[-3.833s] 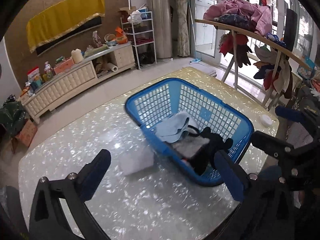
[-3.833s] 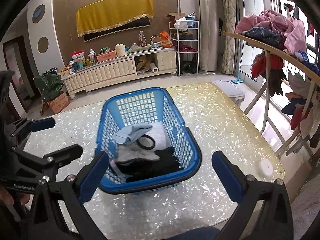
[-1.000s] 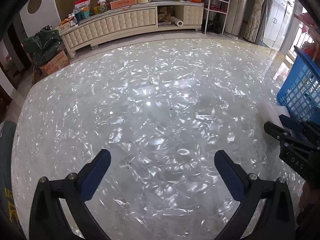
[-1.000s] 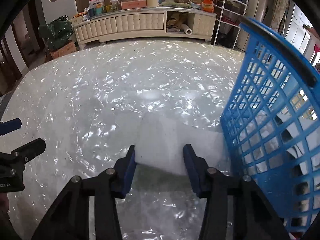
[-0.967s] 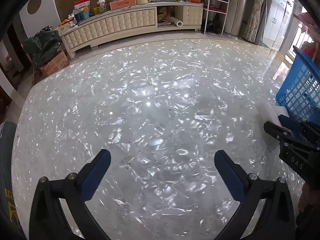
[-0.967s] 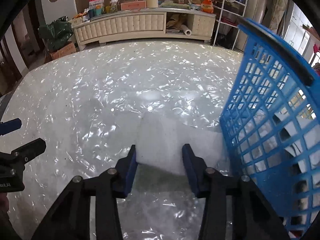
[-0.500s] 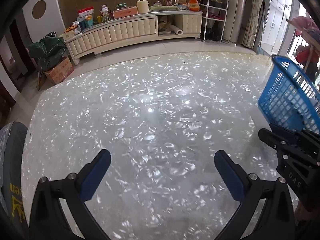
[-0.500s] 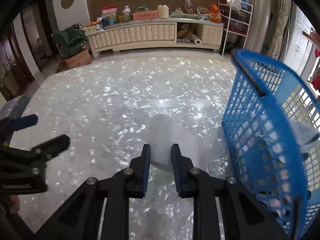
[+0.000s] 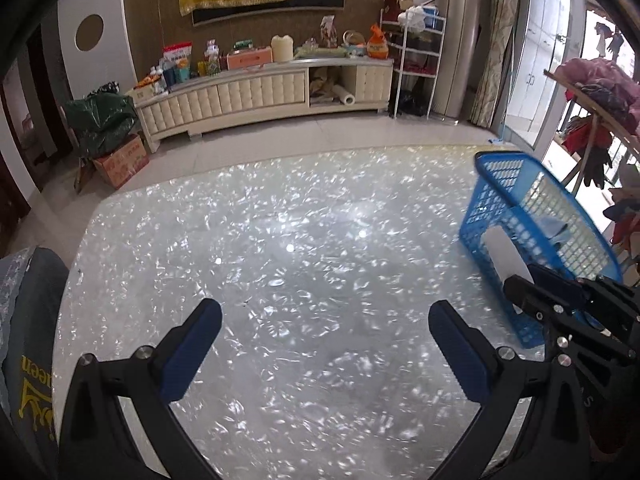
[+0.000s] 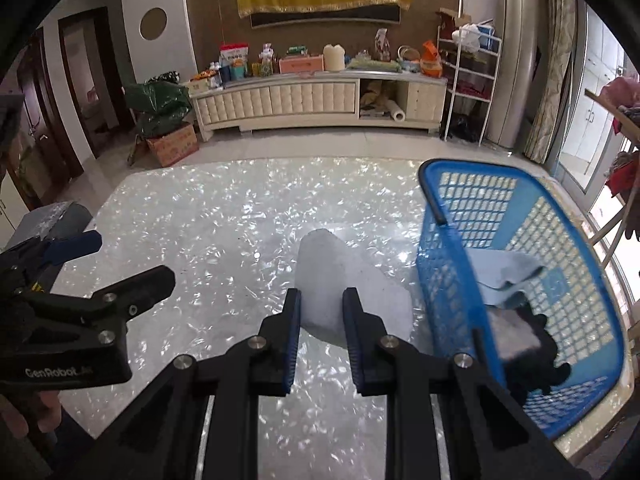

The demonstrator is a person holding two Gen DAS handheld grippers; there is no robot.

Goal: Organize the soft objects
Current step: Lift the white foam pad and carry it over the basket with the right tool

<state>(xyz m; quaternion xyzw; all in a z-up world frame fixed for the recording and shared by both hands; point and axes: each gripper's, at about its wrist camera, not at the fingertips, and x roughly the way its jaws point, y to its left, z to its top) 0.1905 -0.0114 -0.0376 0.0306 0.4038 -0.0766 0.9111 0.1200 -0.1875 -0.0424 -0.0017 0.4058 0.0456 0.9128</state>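
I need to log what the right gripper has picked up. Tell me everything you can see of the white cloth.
The white cloth is a plain, soft-looking, slightly translucent white piece, folded or bunched into a thick irregular wad. The right gripper pinches its near edge between closed blue pads, and the rest juts forward with a rounded top corner. It appears lifted above the shiny table, just left of the blue basket, outside it. From the left wrist view it shows as a pale strip against the basket.

White cloth [image 10: 352, 280], blue lattice basket [image 10: 520, 256], pearly mottled table [image 10: 224, 216]
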